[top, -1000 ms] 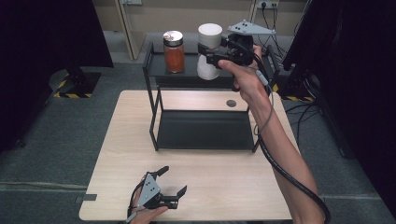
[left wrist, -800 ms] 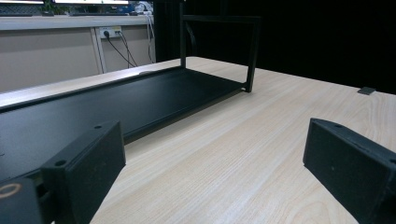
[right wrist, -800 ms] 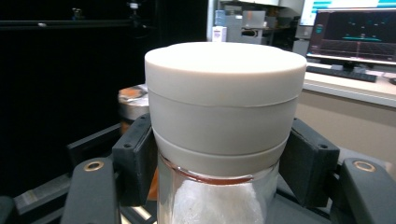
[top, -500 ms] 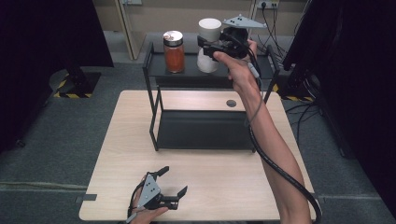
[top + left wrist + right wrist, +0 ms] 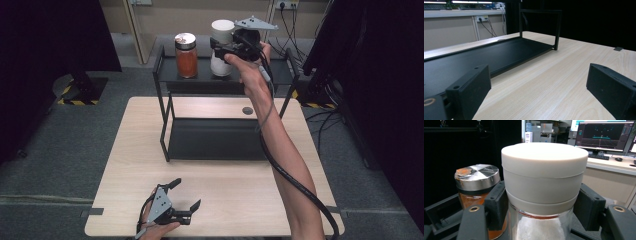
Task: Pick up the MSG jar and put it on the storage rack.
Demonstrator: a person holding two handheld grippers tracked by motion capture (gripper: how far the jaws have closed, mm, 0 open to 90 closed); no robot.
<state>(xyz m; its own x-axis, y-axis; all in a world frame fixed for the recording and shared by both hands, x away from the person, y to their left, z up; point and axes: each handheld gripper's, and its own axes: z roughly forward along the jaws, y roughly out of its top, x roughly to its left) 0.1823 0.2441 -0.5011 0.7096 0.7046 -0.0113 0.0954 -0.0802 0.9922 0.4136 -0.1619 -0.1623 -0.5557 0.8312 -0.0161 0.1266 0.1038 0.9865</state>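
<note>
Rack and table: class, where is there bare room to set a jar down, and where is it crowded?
Free: the rack's lower shelf is bare; so is the table in front of the rack, between the left gripper and the right forearm. Crowded: the top shelf, where the orange jar, white-lidded jar and right gripper cluster.

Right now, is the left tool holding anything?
No: in the left gripper view the left tool stands open over bare table, with nothing between its jaws.
</note>
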